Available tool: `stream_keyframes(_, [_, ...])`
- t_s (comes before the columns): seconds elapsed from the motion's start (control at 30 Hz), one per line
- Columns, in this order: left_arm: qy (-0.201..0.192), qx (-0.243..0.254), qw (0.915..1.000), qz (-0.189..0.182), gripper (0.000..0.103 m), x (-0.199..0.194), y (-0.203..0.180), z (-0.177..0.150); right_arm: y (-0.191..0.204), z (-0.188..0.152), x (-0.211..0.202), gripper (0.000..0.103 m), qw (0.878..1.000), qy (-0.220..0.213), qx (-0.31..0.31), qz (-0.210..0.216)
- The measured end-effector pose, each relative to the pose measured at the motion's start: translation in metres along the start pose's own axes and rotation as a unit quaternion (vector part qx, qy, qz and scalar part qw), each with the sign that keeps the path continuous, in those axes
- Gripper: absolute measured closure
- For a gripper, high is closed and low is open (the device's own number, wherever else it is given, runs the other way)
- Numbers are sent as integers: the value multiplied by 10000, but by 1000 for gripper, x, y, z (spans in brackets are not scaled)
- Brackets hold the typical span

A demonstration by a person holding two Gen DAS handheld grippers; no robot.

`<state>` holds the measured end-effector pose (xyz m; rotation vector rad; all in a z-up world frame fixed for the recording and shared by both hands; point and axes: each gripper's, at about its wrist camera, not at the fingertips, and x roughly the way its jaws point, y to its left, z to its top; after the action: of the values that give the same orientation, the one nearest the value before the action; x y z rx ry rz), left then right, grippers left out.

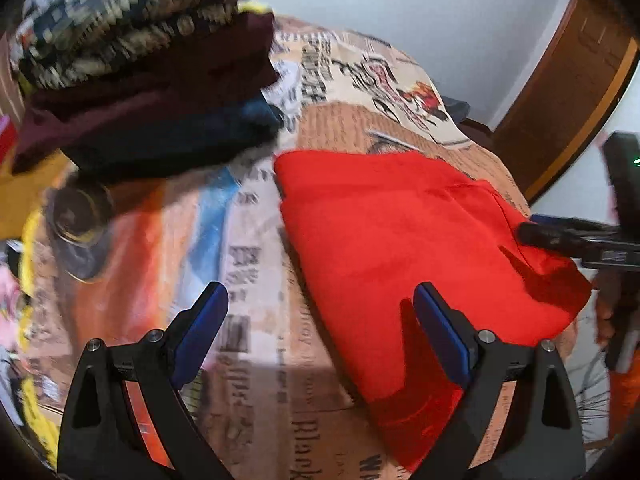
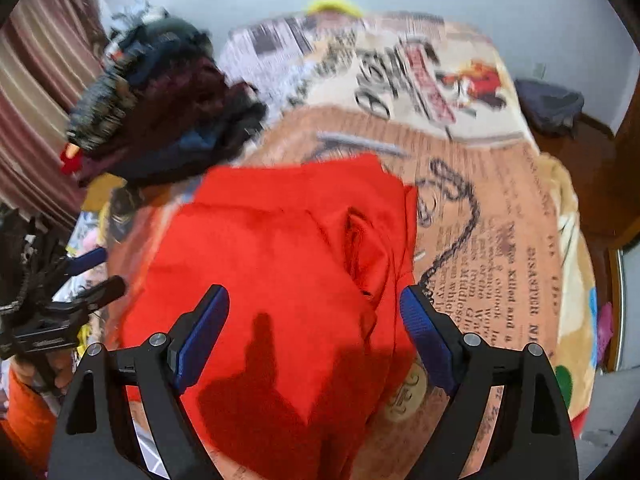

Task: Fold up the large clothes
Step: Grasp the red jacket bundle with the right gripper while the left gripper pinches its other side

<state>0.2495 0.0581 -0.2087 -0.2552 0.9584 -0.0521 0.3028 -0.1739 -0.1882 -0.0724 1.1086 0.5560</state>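
Red garment (image 1: pixel 400 248) lies folded flat on the bed's newspaper-print cover (image 1: pixel 256 272), beside a stack of folded clothes (image 1: pixel 148 92) (patterned knit on top, maroon and navy under). Left hand-held gripper (image 1: pixel 320 332) hangs over the garment's near-left edge, jaws wide apart, nothing gripped. Right hand-held gripper (image 2: pixel 314 332) sits above the garment, jaws also spread wide, empty; in the left view its fingertips (image 1: pixel 536 232) reach in over the garment's right edge. Motion blur throughout. Orange sleeve (image 2: pixel 24 420) at frame edge.
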Motion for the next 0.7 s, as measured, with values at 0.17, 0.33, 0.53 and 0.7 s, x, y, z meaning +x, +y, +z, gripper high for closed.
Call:
stream_keyframes(0.17, [452, -456, 9958, -650, 9, 26, 9, 0, -40, -6, 28, 18, 9963, 554, 537, 377])
stream_keyframes(0.33, [936, -1175, 9784, -1423, 9, 55, 22, 0, -56, -4, 26, 18, 9911, 610, 623, 1005])
stream_keyframes(0.53, [1056, -1362, 9698, -1724, 9, 73, 18, 3, -63, 8, 38, 17, 9836, 727, 900, 1387])
stream_keyframes(0.7, [1180, -1349, 9627, -2027, 9, 85, 11, 6, -59, 16, 55, 16, 9777, 847, 1068, 1595])
